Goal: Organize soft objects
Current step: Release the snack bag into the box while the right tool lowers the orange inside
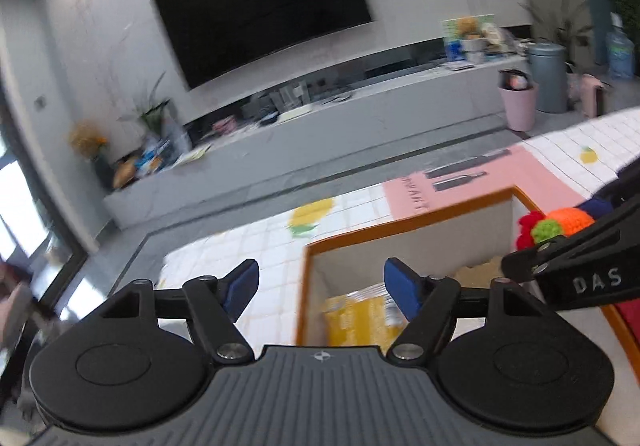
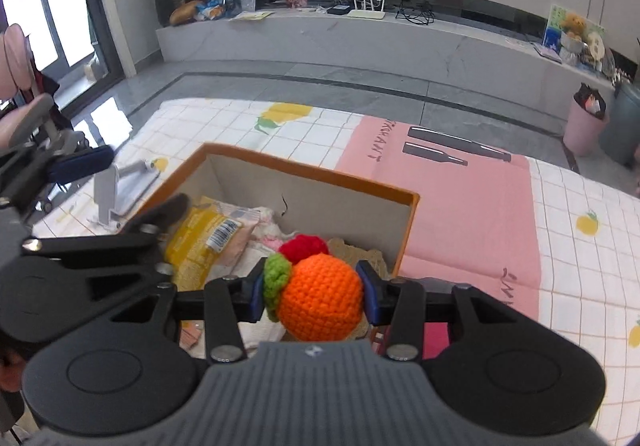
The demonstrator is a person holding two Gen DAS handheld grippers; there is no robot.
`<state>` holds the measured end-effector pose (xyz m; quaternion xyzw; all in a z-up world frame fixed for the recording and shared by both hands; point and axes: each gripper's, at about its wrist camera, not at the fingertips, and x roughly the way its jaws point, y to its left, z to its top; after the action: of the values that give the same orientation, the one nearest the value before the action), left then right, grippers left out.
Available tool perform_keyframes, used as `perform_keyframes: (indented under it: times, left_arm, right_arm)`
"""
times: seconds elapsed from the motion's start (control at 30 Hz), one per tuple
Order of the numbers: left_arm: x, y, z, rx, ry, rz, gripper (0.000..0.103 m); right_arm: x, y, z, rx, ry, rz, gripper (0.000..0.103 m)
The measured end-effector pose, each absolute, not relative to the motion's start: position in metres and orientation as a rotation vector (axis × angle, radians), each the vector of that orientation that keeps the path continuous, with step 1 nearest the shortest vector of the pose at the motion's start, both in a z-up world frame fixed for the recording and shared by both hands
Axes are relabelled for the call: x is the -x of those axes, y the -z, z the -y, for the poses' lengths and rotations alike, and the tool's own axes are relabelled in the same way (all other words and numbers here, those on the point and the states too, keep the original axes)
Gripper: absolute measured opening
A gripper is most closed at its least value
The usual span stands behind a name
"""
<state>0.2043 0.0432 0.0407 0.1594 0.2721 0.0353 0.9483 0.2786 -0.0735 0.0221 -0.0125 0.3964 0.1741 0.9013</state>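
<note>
Our right gripper (image 2: 313,296) is clamped on a crocheted orange ball (image 2: 322,296) with a green leaf, its blue pads (image 2: 370,296) pressing either side. A red crocheted piece (image 2: 304,247) sits just behind it. We hold it above an open orange-rimmed box (image 2: 408,199) that contains a yellow packet (image 2: 204,242) with a barcode, and pale cloth. Our left gripper (image 1: 322,286) has its jaws spread wide and holds nothing, over the box's near corner. In the left wrist view the right gripper's arm reads "DAS". The box stands on a checked tablecloth (image 2: 580,205) with lemon prints and a pink panel (image 2: 472,197) whose lettering we cannot read.
</note>
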Motion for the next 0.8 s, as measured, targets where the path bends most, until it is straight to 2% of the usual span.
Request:
perform_keyframes:
  times: [0.07,0.27,0.47,0.57,0.8]
  left_arm:
    - [-0.196,-0.046,-0.055,-0.228,-0.11,-0.586,0.09]
    - [-0.186,-0.043,-0.083,-0.106,-0.233,-0.605,0.09]
    - [-0.181,-0.03,-0.103,-0.126,-0.257,-0.561,0.089]
    - [-0.186,-0.03,-0.112,-0.093,-0.296,-0.563,0.089]
    - [-0.18,-0.029,-0.134,0.002,-0.336,-0.541,0.088]
  right_arm:
    - [-0.277,-0.028,0.074,0.006,-0.364,-0.813,0.045]
    - [-0.291,-0.027,0.047,0.042,-0.361,-0.771,0.045]
    - [-0.299,-0.008,0.023,0.234,-0.391,-0.944,0.045]
    - [-0.294,-0.008,0.01,0.393,-0.415,-0.92,0.045]
    - [-0.359,0.014,-0.016,0.364,-0.28,-0.972,0.045]
